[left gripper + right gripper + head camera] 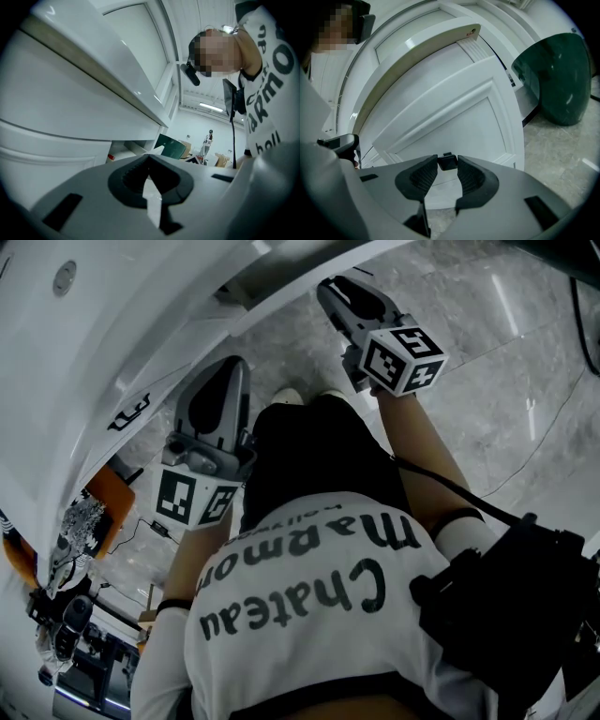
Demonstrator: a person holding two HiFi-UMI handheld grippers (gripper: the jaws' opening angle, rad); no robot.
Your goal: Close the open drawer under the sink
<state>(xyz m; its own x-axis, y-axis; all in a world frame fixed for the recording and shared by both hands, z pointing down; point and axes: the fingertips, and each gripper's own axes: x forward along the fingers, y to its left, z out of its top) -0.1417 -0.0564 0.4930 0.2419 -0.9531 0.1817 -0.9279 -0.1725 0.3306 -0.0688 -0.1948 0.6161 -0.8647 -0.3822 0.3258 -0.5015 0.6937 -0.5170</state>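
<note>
My right gripper (447, 158) stands wide, the small black knob (448, 162) of the white drawer (454, 117) between its tips; contact is unclear. The left gripper (149, 158) is pinched together, empty. The drawer's bottom is hidden.

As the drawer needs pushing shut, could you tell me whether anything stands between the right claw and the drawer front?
Nothing visible does. The right claw faces the white drawer front directly, its black knob between the open jaws. The dark green container stands off to one side.

Pale marbled floor (562, 154), dark green bin (555, 77) on it beside the white cabinet (454, 122).
</note>
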